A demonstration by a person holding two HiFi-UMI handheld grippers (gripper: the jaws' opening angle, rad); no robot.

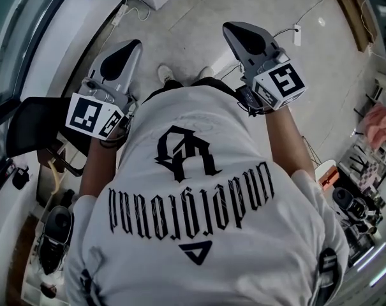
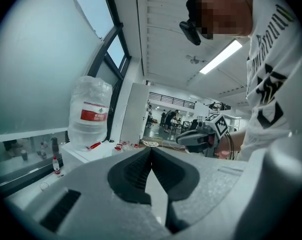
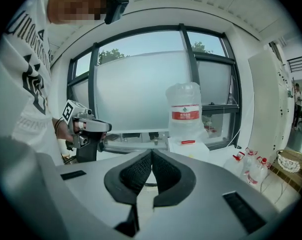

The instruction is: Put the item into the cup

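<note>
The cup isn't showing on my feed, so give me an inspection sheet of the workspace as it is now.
Surface: no table in view; pale floor under the person.
Job's things: nothing seen.
Clutter: water jug on a white cabinet; small bottles nearby.
Grippers: left gripper shut, empty; right gripper shut, empty.
Cables: white plug block with its cable on the floor.
Surroundings: large window, ceiling light.

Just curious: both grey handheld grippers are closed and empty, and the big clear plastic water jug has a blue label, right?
The big clear plastic water jug has a red label, not blue, as the right gripper view shows. The rest stands.
</note>
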